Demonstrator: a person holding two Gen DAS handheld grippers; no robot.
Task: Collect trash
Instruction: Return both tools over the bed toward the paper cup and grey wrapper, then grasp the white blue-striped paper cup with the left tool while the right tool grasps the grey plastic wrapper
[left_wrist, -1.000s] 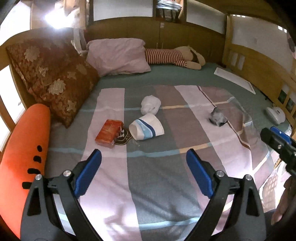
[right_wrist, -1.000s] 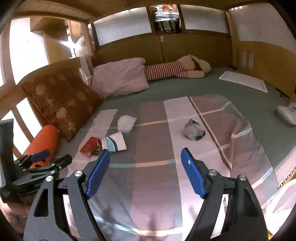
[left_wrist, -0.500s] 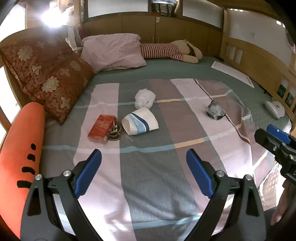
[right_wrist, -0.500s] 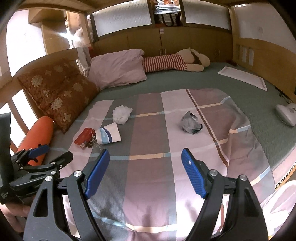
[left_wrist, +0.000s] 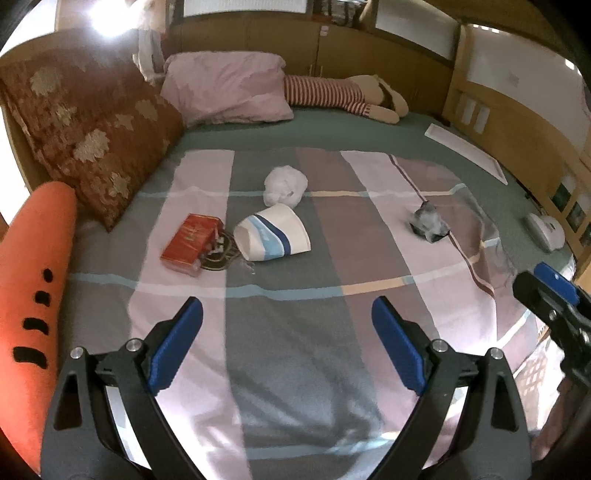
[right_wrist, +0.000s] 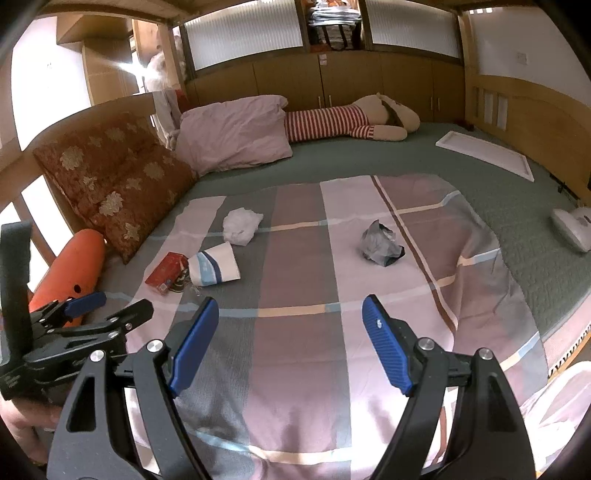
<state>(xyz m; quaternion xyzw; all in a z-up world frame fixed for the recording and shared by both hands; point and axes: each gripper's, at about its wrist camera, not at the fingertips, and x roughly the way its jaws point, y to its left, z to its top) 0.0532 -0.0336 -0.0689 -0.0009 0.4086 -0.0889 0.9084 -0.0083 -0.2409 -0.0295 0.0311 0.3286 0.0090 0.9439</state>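
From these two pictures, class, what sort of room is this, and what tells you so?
Most likely a bedroom: a wide bed with a striped blanket, pillows at its head, and a stuffed toy lying along the back.

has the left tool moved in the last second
Yes. In the right wrist view the left tool has crept forward over the blanket, toward the red box.

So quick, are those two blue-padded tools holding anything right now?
Left tool: open, holding nothing.
Right tool: open, holding nothing.
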